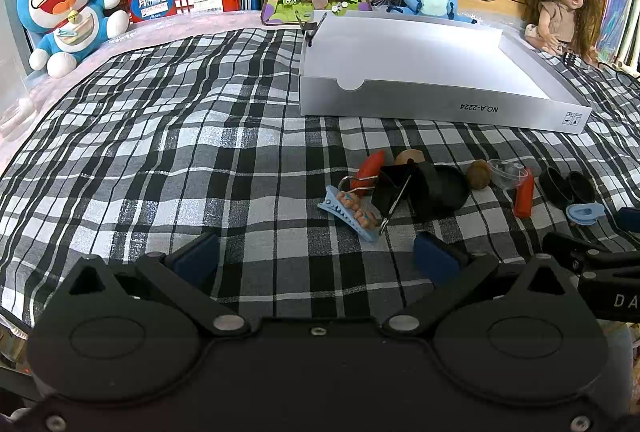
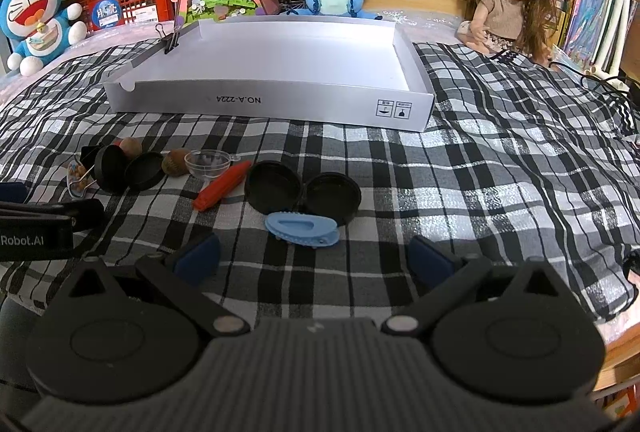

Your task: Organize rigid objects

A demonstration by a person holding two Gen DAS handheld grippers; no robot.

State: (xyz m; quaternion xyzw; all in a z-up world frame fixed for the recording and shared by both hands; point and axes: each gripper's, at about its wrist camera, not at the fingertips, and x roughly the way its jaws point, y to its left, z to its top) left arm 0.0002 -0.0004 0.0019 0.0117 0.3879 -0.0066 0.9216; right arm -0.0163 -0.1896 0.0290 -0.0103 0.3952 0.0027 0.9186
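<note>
While both claws hang wide open and empty over the plaid cloth, left gripper (image 1: 316, 260) has the toothed blue hair clip (image 1: 352, 212) just ahead-right of its right finger, against a black binder clip (image 1: 394, 188); right gripper (image 2: 314, 258) has a plain blue hair clip (image 2: 302, 230) dead ahead, touching black lids (image 2: 274, 192). White box (image 2: 280, 102) beyond, apparently empty. Clips look light, stiff, slick; pinch across the flat sides
</note>
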